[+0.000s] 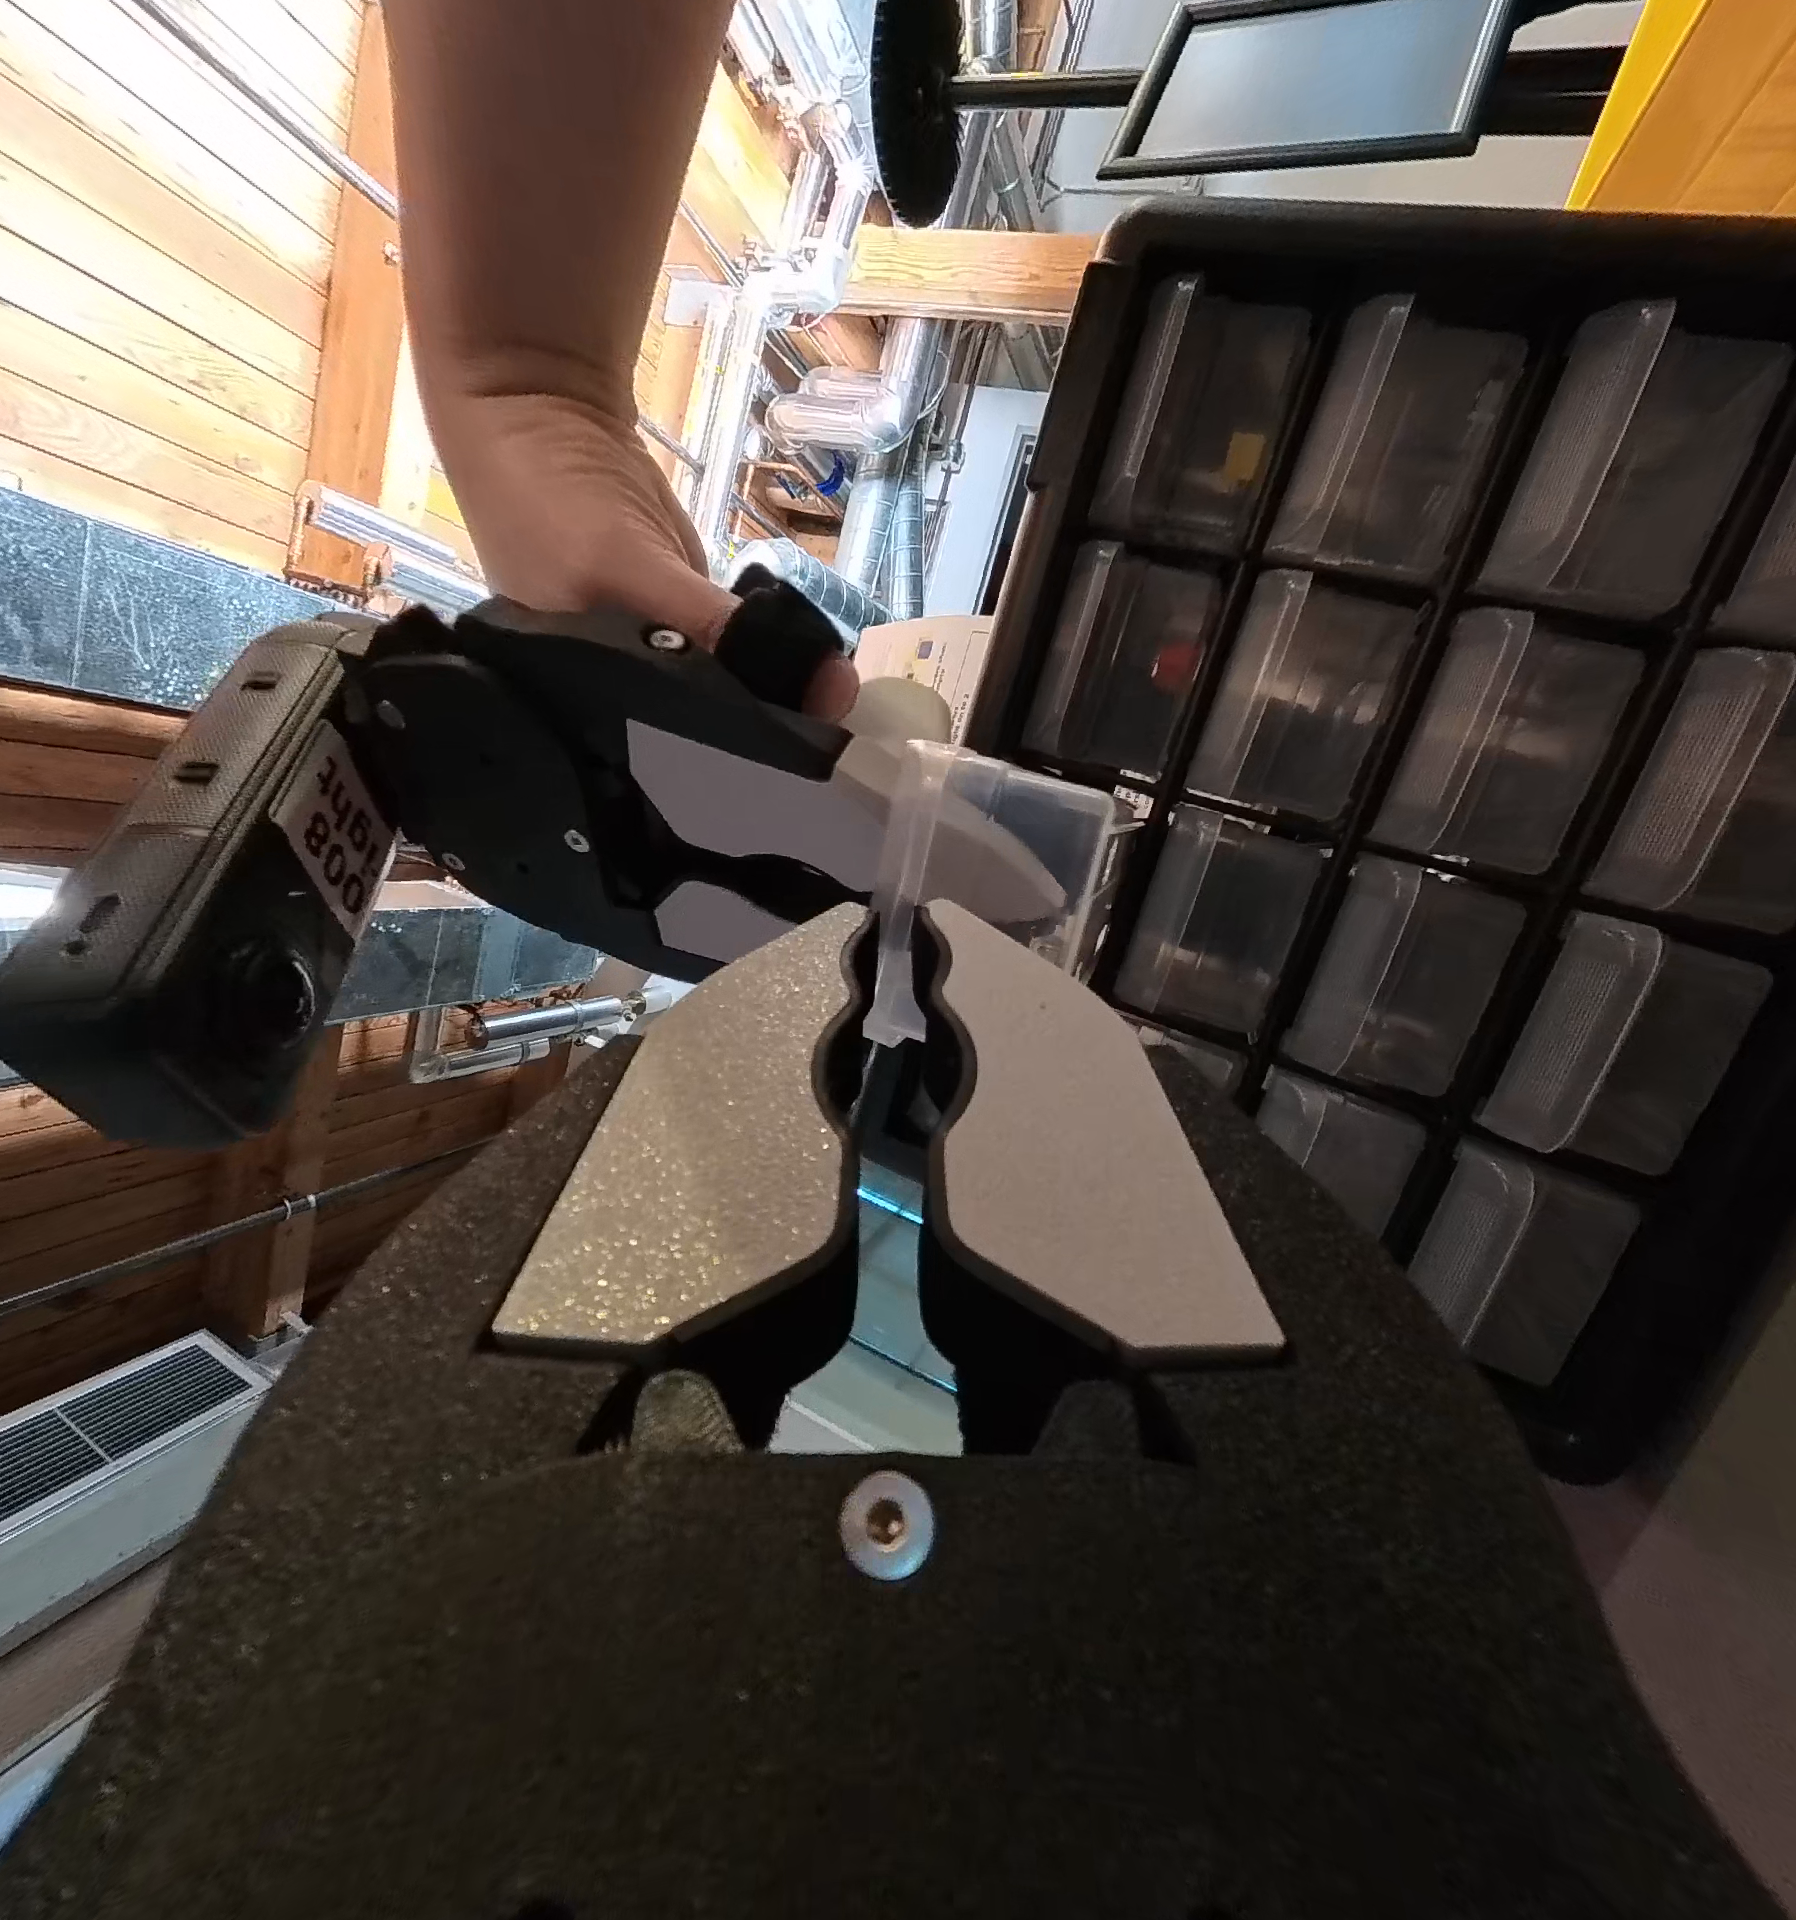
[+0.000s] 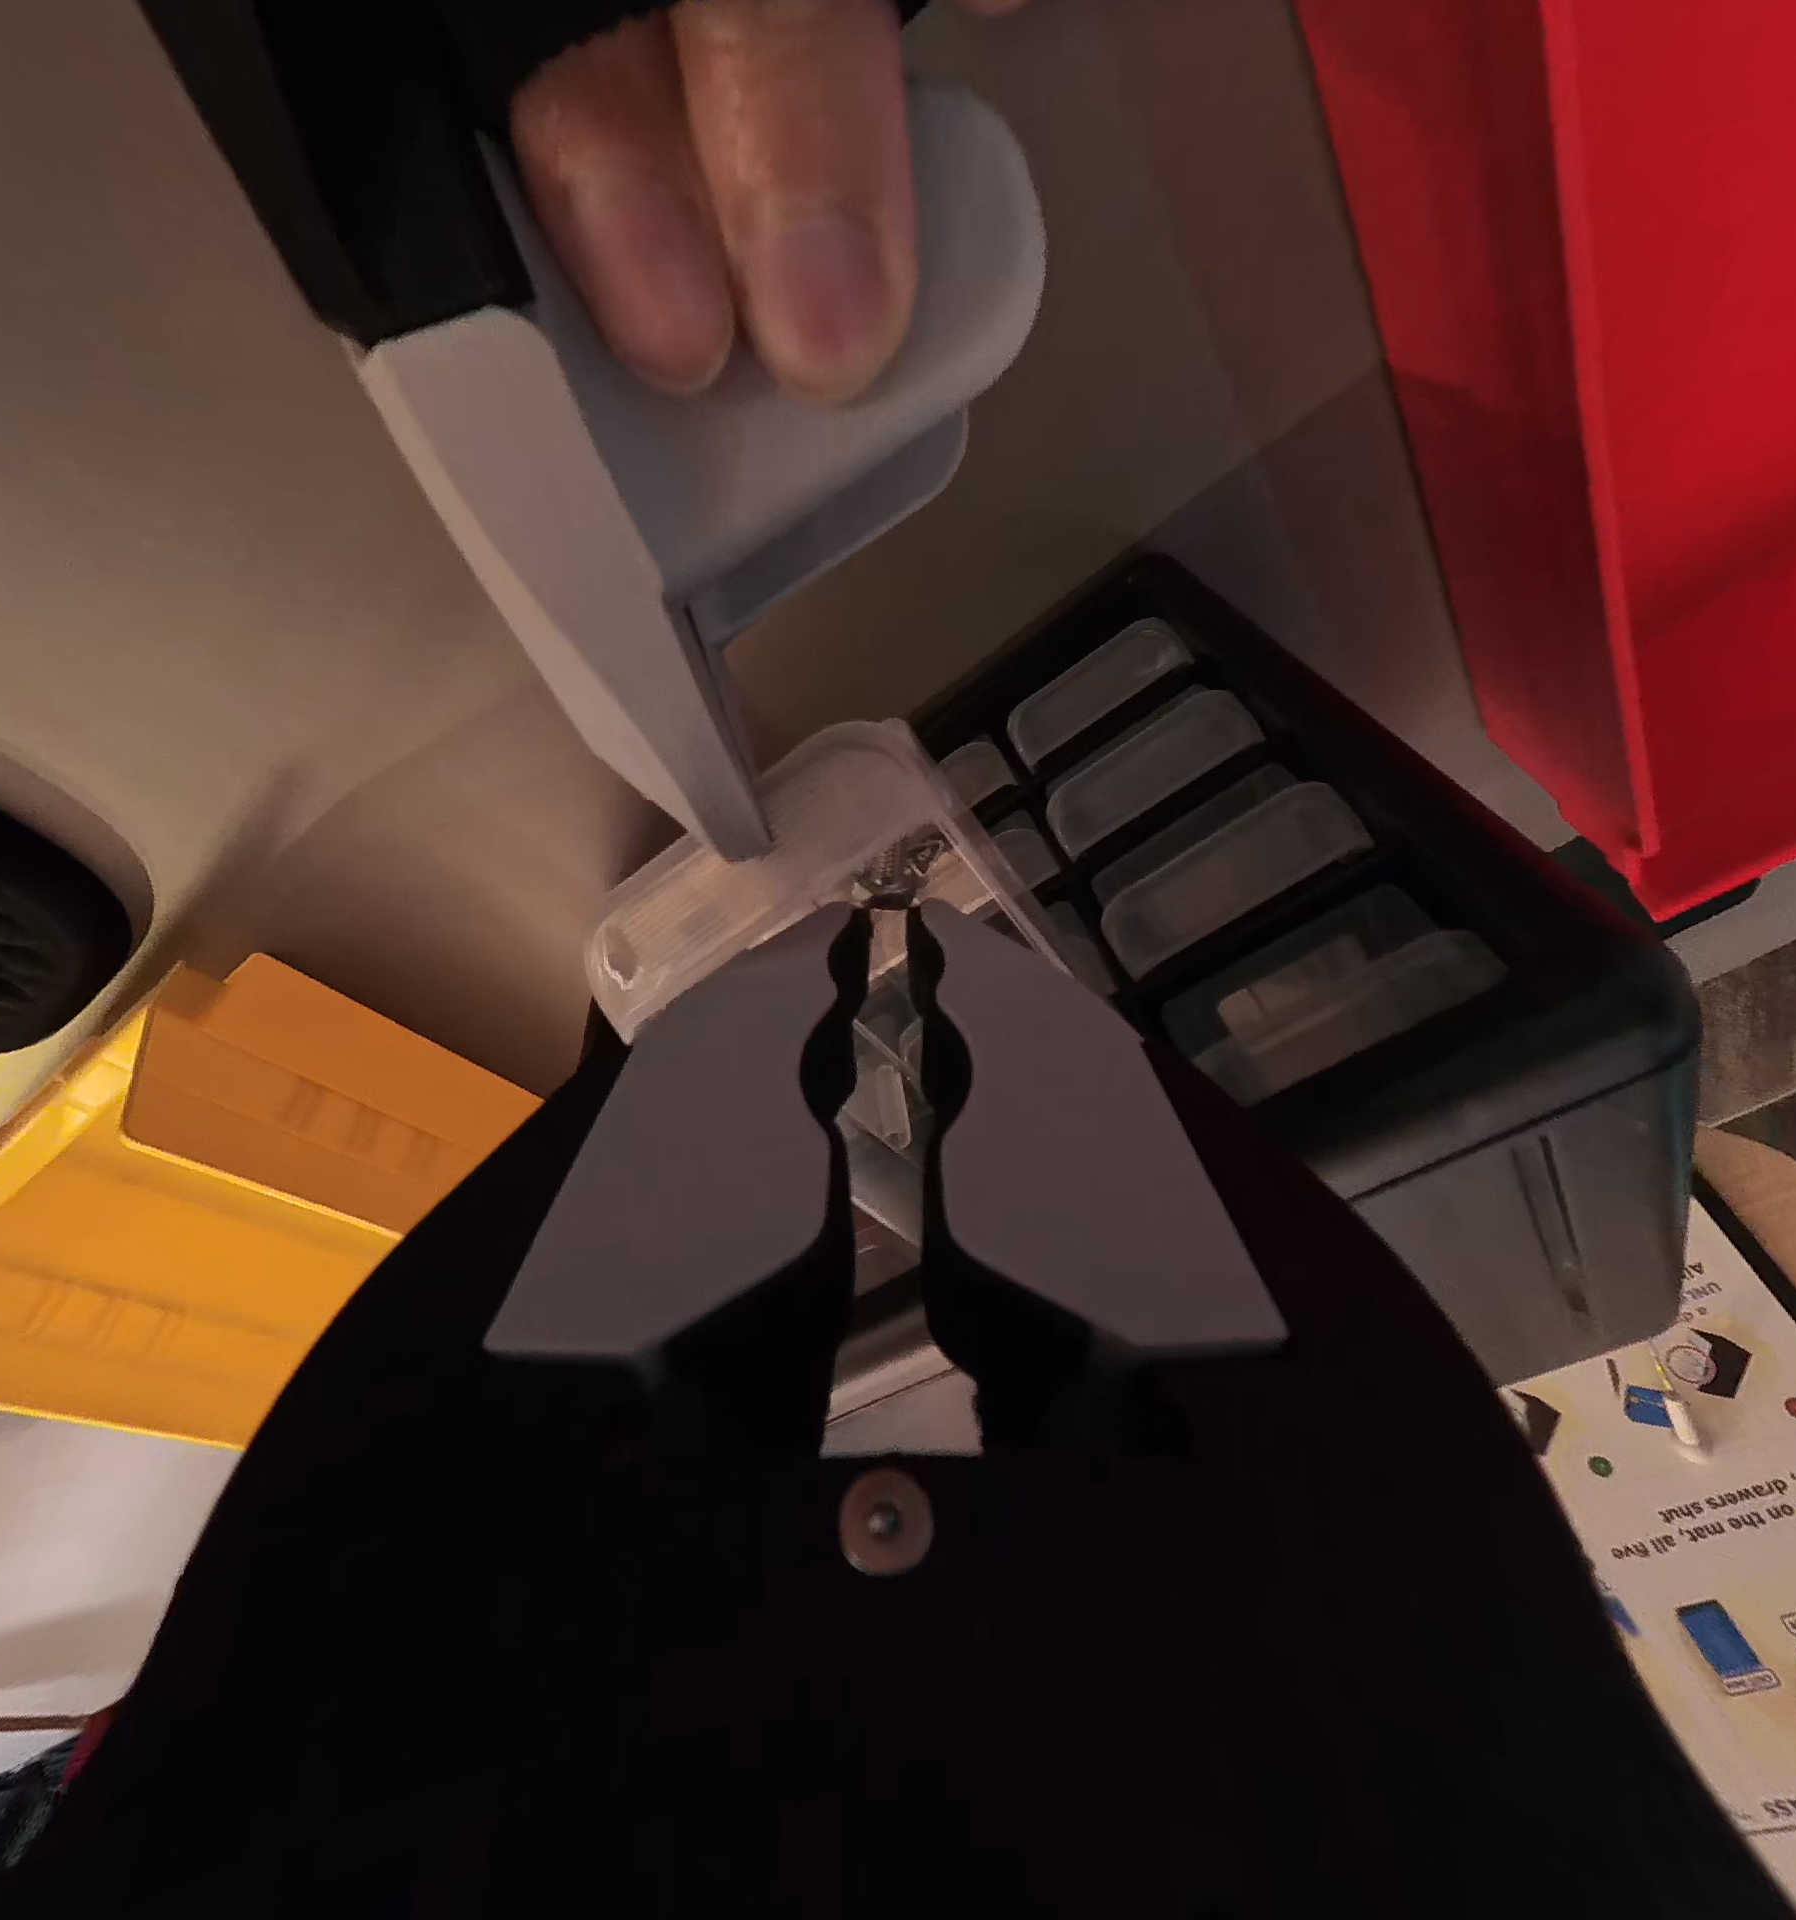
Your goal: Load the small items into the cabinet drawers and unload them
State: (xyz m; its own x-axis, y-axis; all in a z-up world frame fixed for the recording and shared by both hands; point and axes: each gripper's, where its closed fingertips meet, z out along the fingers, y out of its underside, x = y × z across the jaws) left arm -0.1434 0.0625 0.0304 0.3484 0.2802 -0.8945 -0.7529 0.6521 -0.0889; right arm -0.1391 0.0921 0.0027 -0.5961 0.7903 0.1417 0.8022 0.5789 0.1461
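Note:
A black cabinet point(image 1: 1393, 831) with several clear drawers stands on the right; it also shows in the right wrist view point(image 2: 1496, 1091). One clear drawer point(image 1: 1060, 821) sticks out in front of it. My left gripper point(image 1: 896, 925) is shut on this drawer's front handle, and it comes in from above in the right wrist view point(image 2: 738, 821). My right gripper point(image 2: 886, 914) reaches into the drawer point(image 2: 769, 883), its tips closed on a small metal item point(image 2: 896, 871). A hand holds it in the left wrist view point(image 1: 1029, 894). Whether the drawer's back sits in its slot is hidden.
A yellow bin point(image 2: 198, 1143) lies at the left and a red bin point(image 2: 1600, 416) stands behind the cabinet. A printed sheet point(image 2: 1704, 1507) lies on the table in front of the cabinet. A framed screen point(image 1: 1320, 83) hangs behind. My left and right fingertips are right by each other.

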